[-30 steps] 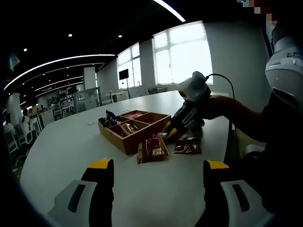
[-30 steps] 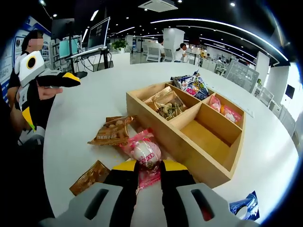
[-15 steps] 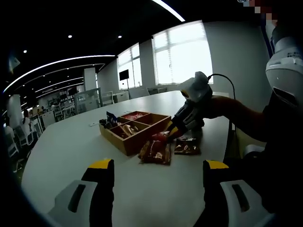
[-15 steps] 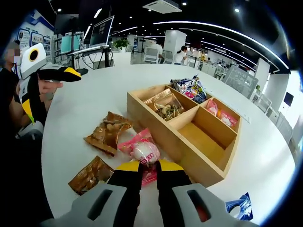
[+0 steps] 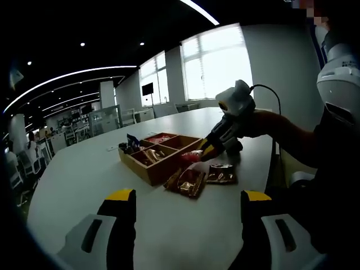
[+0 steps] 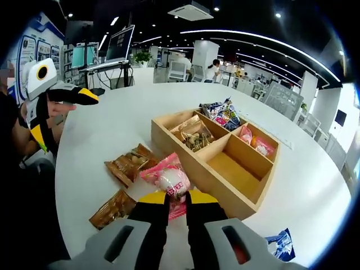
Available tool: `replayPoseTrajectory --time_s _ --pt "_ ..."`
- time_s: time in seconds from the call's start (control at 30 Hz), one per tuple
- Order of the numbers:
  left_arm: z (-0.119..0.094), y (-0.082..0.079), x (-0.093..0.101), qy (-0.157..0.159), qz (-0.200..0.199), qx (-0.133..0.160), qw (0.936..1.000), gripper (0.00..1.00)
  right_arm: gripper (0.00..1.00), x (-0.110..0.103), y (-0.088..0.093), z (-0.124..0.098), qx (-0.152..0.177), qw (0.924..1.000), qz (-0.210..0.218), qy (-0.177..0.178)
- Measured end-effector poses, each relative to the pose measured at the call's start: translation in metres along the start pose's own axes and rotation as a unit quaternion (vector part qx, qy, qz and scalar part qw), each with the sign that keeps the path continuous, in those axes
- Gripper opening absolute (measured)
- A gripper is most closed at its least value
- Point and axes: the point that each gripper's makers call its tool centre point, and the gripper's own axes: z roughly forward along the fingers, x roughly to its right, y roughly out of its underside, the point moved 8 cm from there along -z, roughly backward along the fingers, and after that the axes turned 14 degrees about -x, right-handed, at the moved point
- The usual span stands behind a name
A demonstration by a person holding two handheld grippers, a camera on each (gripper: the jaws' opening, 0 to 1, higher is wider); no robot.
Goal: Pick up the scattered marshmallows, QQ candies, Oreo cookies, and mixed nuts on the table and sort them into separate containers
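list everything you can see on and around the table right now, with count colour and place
wooden tray: 1, light wood, four compartments, on the table
white table: 1, round, under everything
pink packet: 1, pink and white, in the right gripper's jaws beside the tray
brown packets: 2, on the table left of the tray
nut packet: 1, clear, in a tray compartment
colourful packets: dark, far tray compartment
pink candies: 2, tray compartment
blue packet: 1, table edge
right gripper: yellow-tipped, shut
left gripper: yellow-tipped, open
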Motion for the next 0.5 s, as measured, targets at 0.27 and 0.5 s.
replayPoseTrajectory --time_s 0.27,0.5 --pt "-0.002 0.0 0.001 -0.004 0.001 -0.001 1.0 0.79 0.08 -0.001 0.002 -0.01 0.007 1.0 0.004 0.003" --pt "-0.003 -0.001 0.003 -0.002 0.003 0.0 1.0 0.79 0.08 0.001 0.006 -0.019 0.013 0.9998 0.011 0.007"
